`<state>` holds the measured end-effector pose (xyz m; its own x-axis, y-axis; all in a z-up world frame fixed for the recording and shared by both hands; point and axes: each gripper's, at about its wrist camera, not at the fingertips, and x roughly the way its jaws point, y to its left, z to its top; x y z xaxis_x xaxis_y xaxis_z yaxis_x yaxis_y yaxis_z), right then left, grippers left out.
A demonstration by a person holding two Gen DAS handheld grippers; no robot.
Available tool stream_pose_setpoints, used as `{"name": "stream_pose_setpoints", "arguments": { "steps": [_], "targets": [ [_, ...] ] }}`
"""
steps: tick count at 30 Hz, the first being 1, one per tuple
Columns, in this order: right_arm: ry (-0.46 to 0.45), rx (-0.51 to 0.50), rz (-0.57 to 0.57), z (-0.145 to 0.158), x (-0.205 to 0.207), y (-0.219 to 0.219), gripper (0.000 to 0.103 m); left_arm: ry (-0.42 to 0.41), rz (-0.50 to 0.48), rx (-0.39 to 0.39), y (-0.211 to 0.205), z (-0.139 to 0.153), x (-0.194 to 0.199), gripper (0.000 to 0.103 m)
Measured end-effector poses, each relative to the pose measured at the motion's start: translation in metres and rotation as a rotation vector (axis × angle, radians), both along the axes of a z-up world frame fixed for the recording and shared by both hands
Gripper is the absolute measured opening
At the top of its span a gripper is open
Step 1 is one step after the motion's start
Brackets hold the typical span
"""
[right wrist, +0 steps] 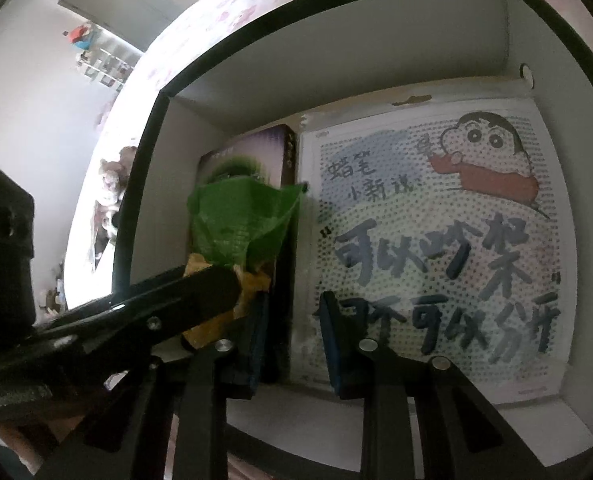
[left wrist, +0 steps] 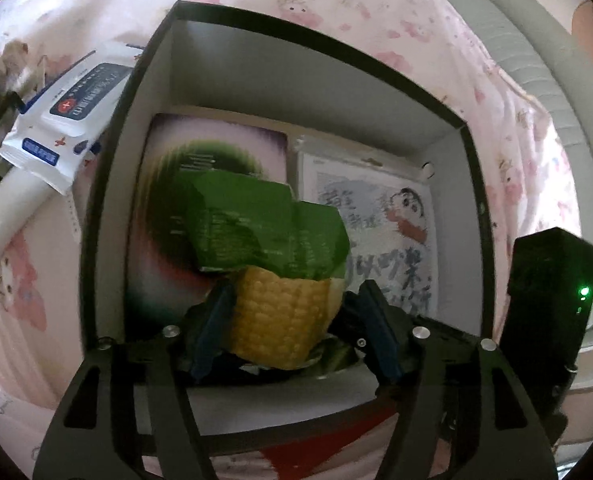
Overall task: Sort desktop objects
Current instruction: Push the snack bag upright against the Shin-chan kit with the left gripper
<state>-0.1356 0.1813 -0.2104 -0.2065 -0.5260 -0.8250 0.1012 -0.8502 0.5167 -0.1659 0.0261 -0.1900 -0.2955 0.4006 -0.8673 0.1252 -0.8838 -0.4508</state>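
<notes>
My left hand-held gripper (left wrist: 292, 316) stands wide around the corn (left wrist: 284, 316) over the box (left wrist: 108, 200), pads clear; my empty, slightly parted right hand-held gripper (right wrist: 292, 344) hangs just right.

Cartoon pad (right wrist: 428, 248) flat in box (right wrist: 376, 40)

both grippers angled down, left gripper (left wrist: 292, 320) fingers spread.

A pink cartoon-print bedsheet (left wrist: 436, 40) carries a black-rimmed box (left wrist: 104, 208), a wipes pack (left wrist: 64, 116) beside it.
</notes>
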Motion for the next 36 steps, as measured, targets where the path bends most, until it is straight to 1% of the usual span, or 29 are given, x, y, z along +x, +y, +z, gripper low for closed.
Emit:
{"name": "stream_pose_setpoints", "arguments": {
  "steps": [1, 4, 6, 7, 8, 10, 13, 14, 15, 16, 17, 19, 21, 22, 24, 25, 26, 27, 29, 31, 32, 33, 34, 35, 36],
  "targets": [
    [0.003, -0.012, -0.009, 0.001, 0.0, 0.003, 0.019, -0.001, 0.003, 0.017, 0.0, 0.0, 0.0, 0.065],
    [0.025, -0.067, -0.056, 0.013, 0.001, 0.023, 0.017, -0.004, 0.006, 0.119, 0.004, -0.003, -0.002, 0.065],
    [0.055, -0.101, -0.08, 0.024, 0.003, 0.039, 0.017, 0.01, 0.003, 0.214, 0.01, -0.004, -0.007, 0.065],
    [0.072, -0.111, -0.095, 0.031, 0.005, 0.044, 0.017, 0.014, -0.006, 0.248, 0.011, -0.005, -0.01, 0.065],
    [0.092, -0.111, -0.114, 0.036, 0.007, 0.051, 0.017, 0.018, -0.004, 0.305, 0.015, -0.008, -0.014, 0.065],
    [0.114, -0.11, -0.147, 0.043, 0.008, 0.064, 0.017, 0.017, 0.003, 0.388, 0.021, -0.015, -0.02, 0.066],
    [0.112, -0.127, -0.187, 0.042, 0.006, 0.073, 0.017, -0.032, 0.016, 0.514, 0.021, -0.031, -0.028, 0.067],
    [0.104, -0.136, -0.186, 0.04, 0.005, 0.073, 0.017, -0.046, 0.021, 0.536, 0.018, -0.035, -0.028, 0.067],
    [0.097, -0.141, -0.175, 0.04, 0.004, 0.07, 0.017, -0.051, 0.025, 0.535, 0.013, -0.036, -0.029, 0.066],
    [0.093, -0.14, -0.156, 0.039, 0.004, 0.065, 0.017, -0.046, 0.028, 0.515, 0.008, -0.034, -0.027, 0.066],
    [0.094, -0.138, -0.127, 0.039, 0.005, 0.058, 0.017, -0.039, 0.035, 0.475, 0.003, -0.031, -0.025, 0.066],
    [0.104, -0.138, -0.087, 0.04, 0.005, 0.042, 0.017, -0.031, 0.033, 0.42, -0.005, -0.023, -0.023, 0.067],
    [0.108, -0.153, -0.048, 0.04, 0.006, 0.029, 0.017, -0.013, 0.033, 0.369, -0.009, -0.015, -0.019, 0.067],
    [0.11, -0.167, -0.032, 0.039, 0.006, 0.024, 0.017, -0.008, 0.035, 0.332, -0.009, -0.013, -0.018, 0.067],
    [0.121, -0.161, -0.013, 0.038, 0.007, 0.016, 0.018, 0.008, 0.052, 0.253, -0.01, -0.005, -0.015, 0.067],
    [0.13, -0.157, -0.006, 0.04, 0.007, 0.014, 0.018, 0.03, 0.054, 0.203, -0.009, 0.003, -0.012, 0.066],
    [0.139, -0.157, -0.001, 0.04, 0.009, 0.014, 0.018, 0.045, 0.056, 0.17, -0.008, 0.007, -0.01, 0.066],
    [0.145, -0.158, 0.029, 0.041, 0.01, 0.013, 0.018, 0.066, 0.054, 0.118, -0.006, 0.014, -0.007, 0.066],
    [0.158, -0.151, 0.041, 0.042, 0.013, 0.009, 0.018, 0.092, 0.054, 0.023, -0.005, 0.024, -0.003, 0.065],
    [0.147, -0.169, 0.063, 0.04, 0.015, 0.004, 0.02, 0.102, 0.043, -0.045, -0.004, 0.028, -0.002, 0.058],
    [0.135, -0.184, 0.078, 0.037, 0.014, -0.002, 0.02, 0.092, 0.039, -0.084, -0.002, 0.028, -0.002, 0.051],
    [0.13, -0.182, 0.092, 0.037, 0.015, -0.005, 0.02, 0.082, 0.039, -0.102, -0.004, 0.024, -0.002, 0.045],
    [0.13, -0.172, 0.108, 0.036, 0.016, -0.008, 0.02, 0.07, 0.044, -0.122, -0.008, 0.021, -0.002, 0.045],
    [0.135, -0.16, 0.112, 0.037, 0.018, -0.01, 0.02, 0.058, 0.061, -0.161, -0.014, 0.017, -0.001, 0.043],
    [0.14, -0.155, 0.104, 0.039, 0.019, -0.008, 0.02, 0.054, 0.071, -0.163, -0.019, 0.013, 0.002, 0.043]
  ]
}}
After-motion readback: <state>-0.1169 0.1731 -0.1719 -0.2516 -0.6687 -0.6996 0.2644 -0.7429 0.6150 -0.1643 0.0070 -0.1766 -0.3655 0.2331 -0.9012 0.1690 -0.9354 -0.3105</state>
